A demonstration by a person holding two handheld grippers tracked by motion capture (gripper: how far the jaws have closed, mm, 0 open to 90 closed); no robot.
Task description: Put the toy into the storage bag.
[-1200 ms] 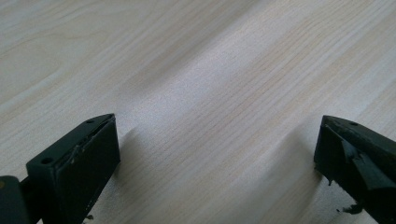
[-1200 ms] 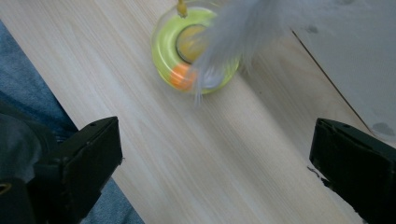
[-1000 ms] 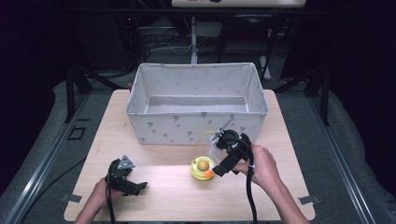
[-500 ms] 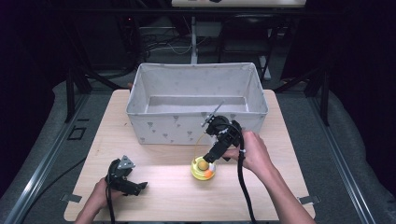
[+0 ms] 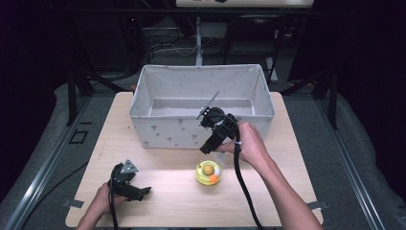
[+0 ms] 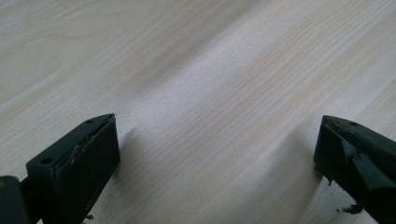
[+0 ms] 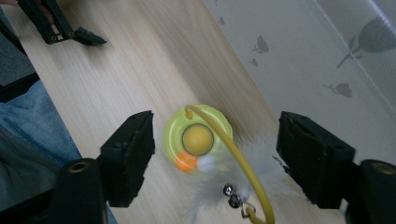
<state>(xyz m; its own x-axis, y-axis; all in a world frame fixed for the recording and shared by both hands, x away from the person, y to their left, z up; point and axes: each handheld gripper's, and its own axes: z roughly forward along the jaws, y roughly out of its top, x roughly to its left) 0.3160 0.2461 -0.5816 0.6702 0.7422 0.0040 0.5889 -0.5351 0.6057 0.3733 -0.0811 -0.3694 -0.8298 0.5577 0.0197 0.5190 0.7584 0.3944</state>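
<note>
My right hand-held gripper (image 5: 207, 149) hovers above the yellow cat toy (image 5: 208, 172), which sits on the tabletop (image 5: 287, 158) near the fabric bin (image 5: 167, 132); its jaws have just been closing, apparently gripping nothing. My left hand-held gripper (image 5: 143, 191) rests released.

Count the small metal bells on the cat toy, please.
2. Both bells hang side by side near the free end of the yellow wand, against the white feathers beside the toy's round yellow-green base. Feathers may hide others.
</note>
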